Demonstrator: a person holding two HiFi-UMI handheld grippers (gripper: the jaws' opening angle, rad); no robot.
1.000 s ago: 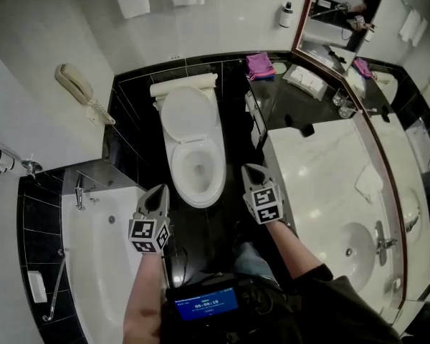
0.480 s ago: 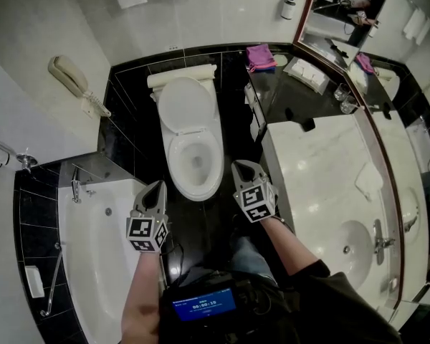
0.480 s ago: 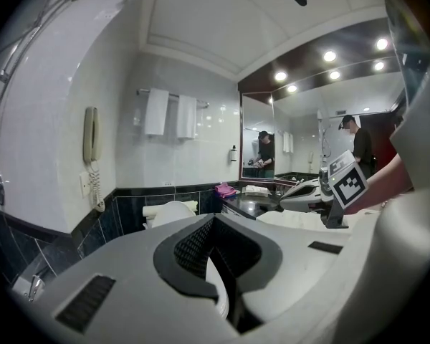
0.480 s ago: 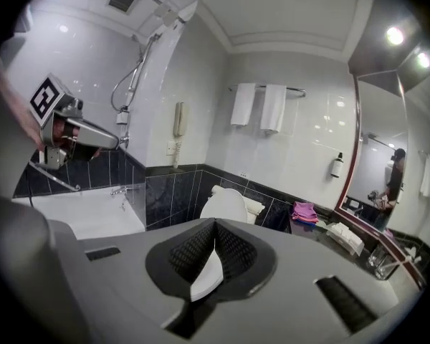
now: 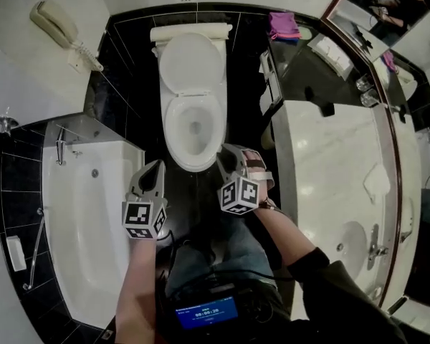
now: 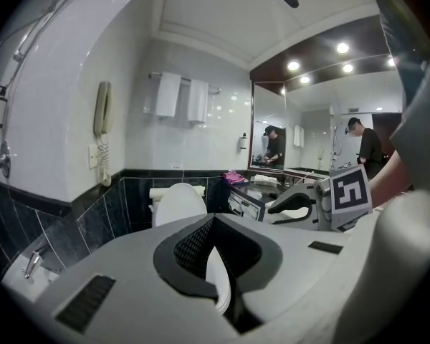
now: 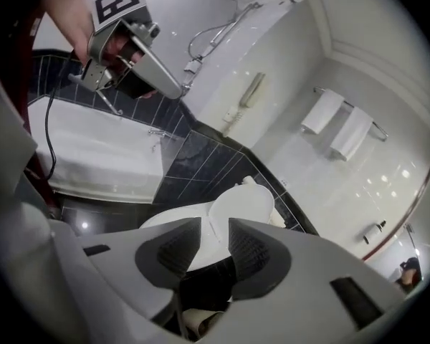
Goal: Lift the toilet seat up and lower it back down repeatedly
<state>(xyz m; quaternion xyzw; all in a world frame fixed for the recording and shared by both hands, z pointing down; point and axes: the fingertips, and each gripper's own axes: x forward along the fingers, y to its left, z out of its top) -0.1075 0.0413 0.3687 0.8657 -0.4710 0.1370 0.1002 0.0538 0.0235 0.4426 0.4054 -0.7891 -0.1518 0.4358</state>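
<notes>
Head view: my left gripper (image 5: pixel 156 166) points far toward the toilet seat (image 5: pixel 193 162), fingers together. My right gripper (image 5: pixel 238 156) is rolled sideways beside the bowl's near edge. Its fingers have just been opening and nothing is between them.

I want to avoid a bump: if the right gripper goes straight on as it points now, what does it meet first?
Probably the toilet's front rim; depth is unclear. The right gripper has nothing between its jaws, which have just been opening.
</notes>
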